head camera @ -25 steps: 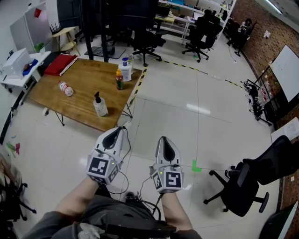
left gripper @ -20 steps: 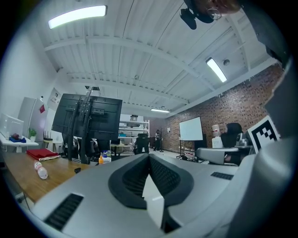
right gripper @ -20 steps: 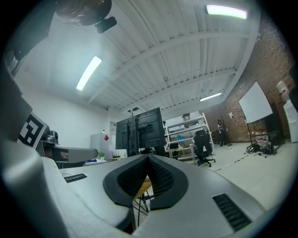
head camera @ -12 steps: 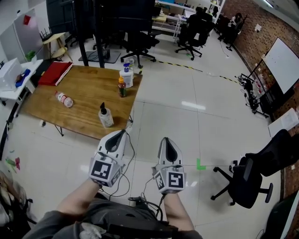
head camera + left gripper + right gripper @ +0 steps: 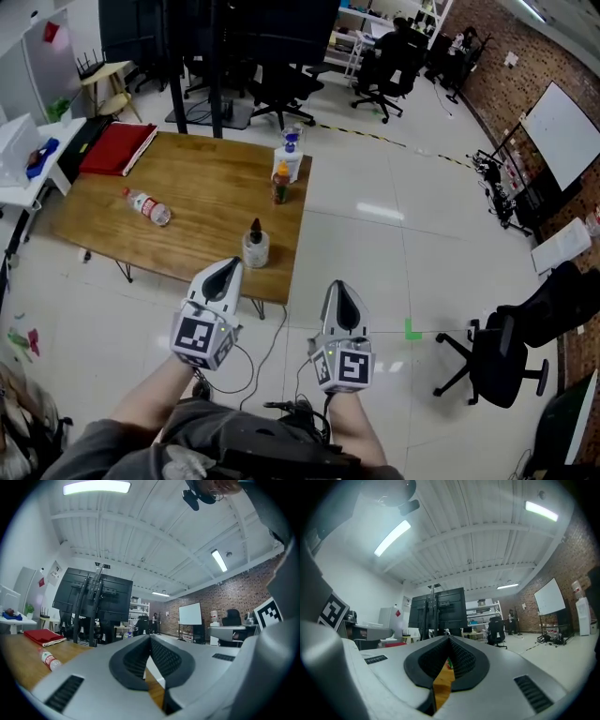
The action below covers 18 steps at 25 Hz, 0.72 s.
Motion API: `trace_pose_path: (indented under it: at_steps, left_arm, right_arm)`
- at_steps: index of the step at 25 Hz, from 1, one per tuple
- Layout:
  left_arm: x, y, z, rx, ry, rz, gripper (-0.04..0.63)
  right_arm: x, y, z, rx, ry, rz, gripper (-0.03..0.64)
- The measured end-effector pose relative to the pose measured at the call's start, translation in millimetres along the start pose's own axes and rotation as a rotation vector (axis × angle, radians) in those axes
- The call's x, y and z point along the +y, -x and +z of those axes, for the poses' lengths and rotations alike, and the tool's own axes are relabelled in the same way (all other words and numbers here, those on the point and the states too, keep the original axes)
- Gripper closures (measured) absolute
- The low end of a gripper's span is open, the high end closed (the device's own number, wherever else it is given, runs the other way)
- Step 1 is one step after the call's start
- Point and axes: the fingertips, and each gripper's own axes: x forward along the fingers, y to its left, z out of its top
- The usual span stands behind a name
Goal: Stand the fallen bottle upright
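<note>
A clear plastic bottle with a red label (image 5: 149, 207) lies on its side on the left half of the wooden table (image 5: 202, 192); in the left gripper view the fallen bottle (image 5: 48, 660) shows low at the left. My left gripper (image 5: 228, 269) is shut and empty, level, just short of the table's near edge. To its right my right gripper (image 5: 338, 294) is also shut and empty, held over the floor. Both are well short of the bottle.
On the table stand a pump bottle (image 5: 255, 246) near the front edge, a small orange-capped bottle (image 5: 279, 183) and a white pump bottle (image 5: 289, 156) at the right end, and a red folder (image 5: 117, 148) at the back left. Office chairs (image 5: 492, 361) stand around.
Both grippers have travelled forward toward the table, which now lies closer and more central in the head view. Their jaws stayed shut.
</note>
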Motion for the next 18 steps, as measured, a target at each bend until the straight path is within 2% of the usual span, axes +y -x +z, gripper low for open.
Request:
trace_pose_path:
  at_steps: [7,12,18]
  left_arm:
    - [122,59,0,-0.010,0.016,0.024,0.577]
    - [187,97,4,-0.003,0.029,-0.002,0.578]
    - [260,133,-4,0.009,0.007,-0.013,0.578]
  right_arm:
    - [109,-10,8,-0.017,0.035,-0.043,0.615]
    - [176,-10,1,-0.016,0.029,-0.106,0.615]
    - [242,-13,-4,-0.008,0.043,-0.160,0.615]
